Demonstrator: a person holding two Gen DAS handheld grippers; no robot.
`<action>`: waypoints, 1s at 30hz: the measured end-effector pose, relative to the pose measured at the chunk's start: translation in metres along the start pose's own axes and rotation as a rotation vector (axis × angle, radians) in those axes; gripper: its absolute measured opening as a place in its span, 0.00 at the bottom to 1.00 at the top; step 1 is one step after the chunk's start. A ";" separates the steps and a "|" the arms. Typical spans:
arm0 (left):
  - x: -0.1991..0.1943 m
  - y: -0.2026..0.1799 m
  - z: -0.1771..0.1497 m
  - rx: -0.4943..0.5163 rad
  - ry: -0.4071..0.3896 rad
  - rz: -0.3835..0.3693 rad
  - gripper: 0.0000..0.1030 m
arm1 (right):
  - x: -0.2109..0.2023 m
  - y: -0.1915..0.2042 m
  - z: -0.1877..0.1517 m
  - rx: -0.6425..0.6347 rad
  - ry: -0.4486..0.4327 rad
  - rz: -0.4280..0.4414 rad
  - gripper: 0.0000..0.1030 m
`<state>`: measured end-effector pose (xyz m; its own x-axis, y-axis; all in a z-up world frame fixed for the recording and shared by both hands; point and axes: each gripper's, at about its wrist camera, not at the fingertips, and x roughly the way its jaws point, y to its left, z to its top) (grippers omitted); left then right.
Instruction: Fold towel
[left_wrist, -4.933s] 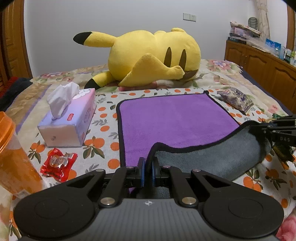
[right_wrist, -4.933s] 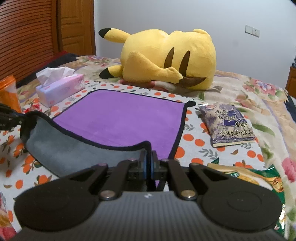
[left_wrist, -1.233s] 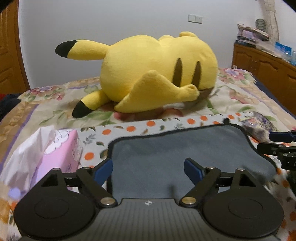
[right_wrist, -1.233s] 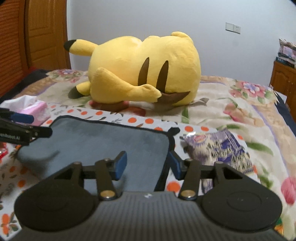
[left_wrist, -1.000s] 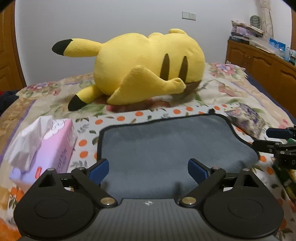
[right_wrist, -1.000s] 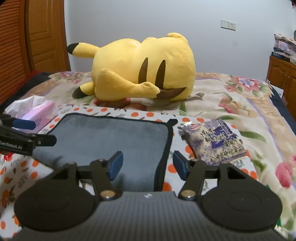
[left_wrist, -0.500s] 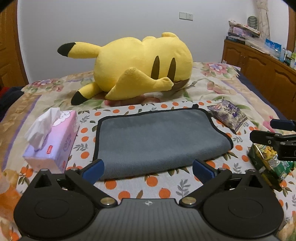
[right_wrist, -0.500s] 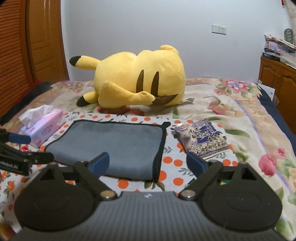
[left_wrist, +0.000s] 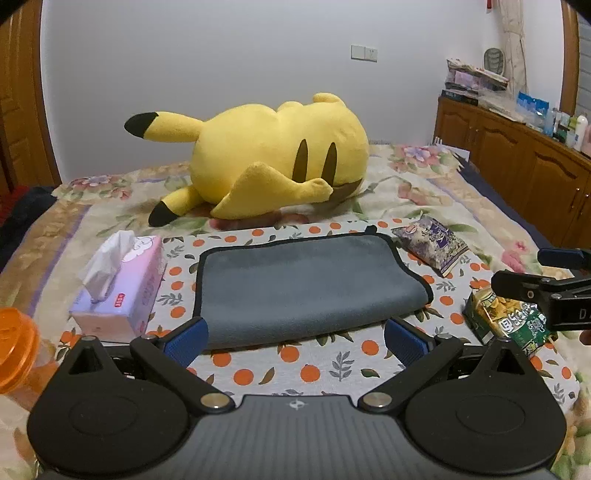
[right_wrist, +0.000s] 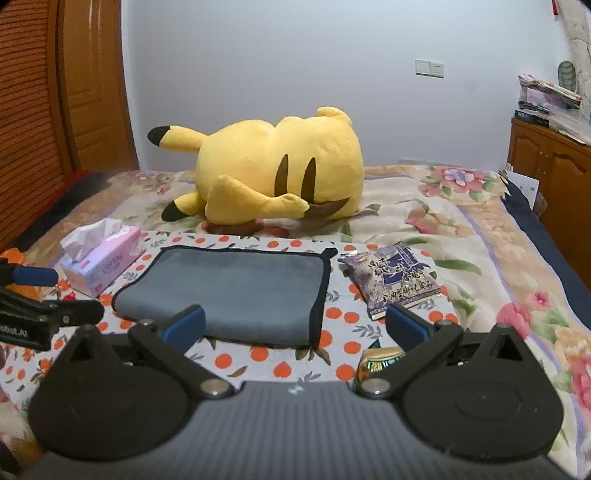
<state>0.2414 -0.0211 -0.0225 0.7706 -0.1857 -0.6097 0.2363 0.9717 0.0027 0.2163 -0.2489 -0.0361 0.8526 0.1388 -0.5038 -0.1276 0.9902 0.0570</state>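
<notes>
The towel (left_wrist: 306, 284) lies folded in half on the orange-dotted cloth, grey side up, black trim around it; it also shows in the right wrist view (right_wrist: 236, 291). My left gripper (left_wrist: 295, 338) is open and empty, pulled back in front of the towel's near fold. My right gripper (right_wrist: 293, 325) is open and empty, near the towel's front right corner. Each gripper shows at the edge of the other's view: the right one (left_wrist: 546, 280) at the right, the left one (right_wrist: 40, 295) at the left.
A big yellow plush (left_wrist: 266, 166) lies behind the towel. A pink tissue box (left_wrist: 118, 288) stands to its left, an orange-lidded jar (left_wrist: 14, 350) nearer left. A purple snack bag (left_wrist: 432, 245) and a green snack bag (left_wrist: 506, 325) lie to the right. Wooden cabinets (left_wrist: 517, 166) line the right wall.
Both grippers carried the towel's near edge over to the far edge, opened and let go. In the last second both pulled back toward me and opened wider; the towel stays folded.
</notes>
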 end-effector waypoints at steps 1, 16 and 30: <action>-0.003 -0.001 0.000 0.001 -0.001 0.000 1.00 | -0.003 0.000 0.000 0.006 -0.004 -0.007 1.00; -0.062 -0.010 -0.018 0.008 -0.022 0.013 1.00 | -0.049 0.008 -0.011 0.008 0.010 -0.032 1.00; -0.107 -0.016 -0.051 -0.027 -0.006 0.012 1.00 | -0.099 0.012 -0.025 0.025 -0.024 -0.013 1.00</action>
<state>0.1252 -0.0094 0.0024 0.7768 -0.1751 -0.6049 0.2112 0.9774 -0.0117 0.1181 -0.2515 -0.0074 0.8663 0.1258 -0.4835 -0.1036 0.9920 0.0724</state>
